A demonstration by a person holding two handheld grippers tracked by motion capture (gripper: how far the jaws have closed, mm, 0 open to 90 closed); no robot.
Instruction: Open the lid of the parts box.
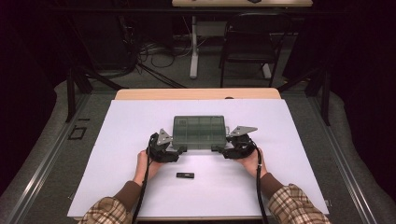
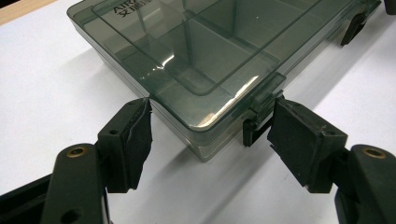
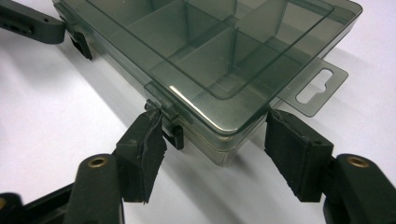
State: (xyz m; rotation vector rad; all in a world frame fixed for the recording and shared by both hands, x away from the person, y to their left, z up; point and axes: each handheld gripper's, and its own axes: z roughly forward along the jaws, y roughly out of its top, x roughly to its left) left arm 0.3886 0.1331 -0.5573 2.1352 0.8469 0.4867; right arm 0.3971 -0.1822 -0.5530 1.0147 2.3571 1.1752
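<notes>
I had both grippers at the near edge of the smoky compartment box, which lay shut on the white sheet at the centre of the high view. The left gripper sat at the box's lower left corner and the right gripper at its lower right.

In the left gripper view, my 2 jaws stood partly open and straddled the near corner of the box. The left pad touched or nearly touched the box's side wall; the right pad sat against the black latch. I could not tell whether either pad pressed. The far right of the box was cut off by the frame's upper edge, and another latch showed at the upper right.

In the right gripper view, the jaws were also partly open around a corner of the box. The left pad lay against the latch, hiding part of it; the right pad stood just beside the corner under the clear hang tab. Contact there was hard to judge. A dark jaw of the other gripper showed at the upper left.

A small black object lay on the sheet near the bottom centre of the high view, too small to identify. My sleeves were cut off by the bottom edge.
</notes>
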